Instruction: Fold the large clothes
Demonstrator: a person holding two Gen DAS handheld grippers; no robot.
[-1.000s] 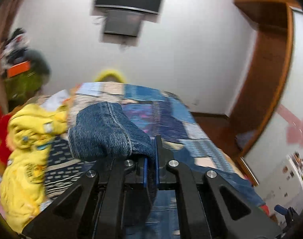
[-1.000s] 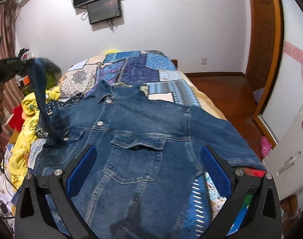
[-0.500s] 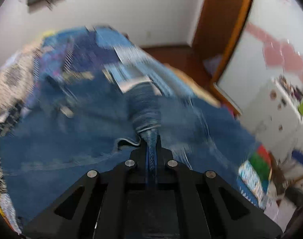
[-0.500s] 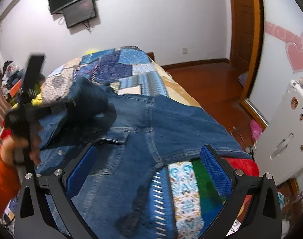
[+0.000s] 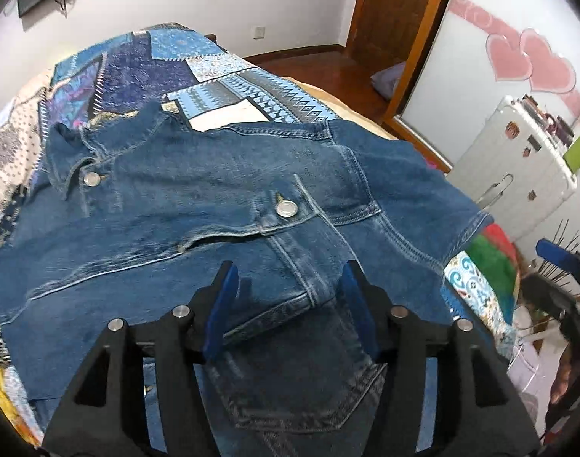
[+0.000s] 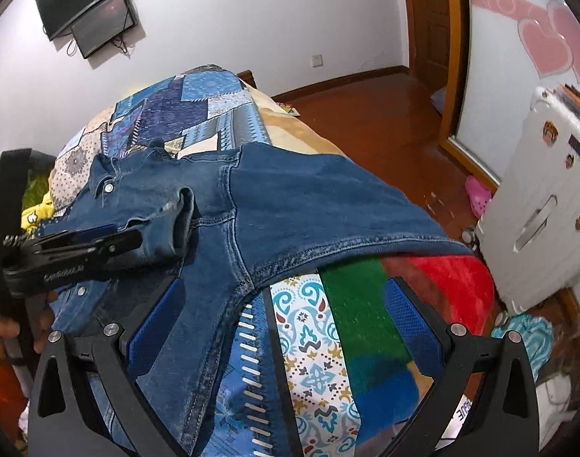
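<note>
Your denim jacket [image 5: 198, 205] lies face up across the near end of the bed [image 6: 198, 103], collar toward the far wall, on the patchwork quilt [image 5: 145, 61]. One sleeve [image 5: 313, 278] is folded in over the chest, its cuff lying right between the fingers of your left gripper [image 5: 290, 301]. Those fingers have just been opening and now stand apart, blue pads [image 5: 223, 304] on either side of the cuff and not pressing on it. From the right wrist view, your left gripper [image 6: 149, 242] points in from the left at the bunched cuff, a hand [image 6: 8, 327] below it on the handle. Your right gripper [image 6: 274, 327] hovers over the near right edge of the bed with its fingers wide apart and nothing between them, above the jacket's hem and a colourful blanket [image 6: 366, 304]. The other sleeve [image 6: 328, 205] spreads flat toward the right edge. A white suitcase [image 6: 537, 205] stands on the floor to the right.
</note>
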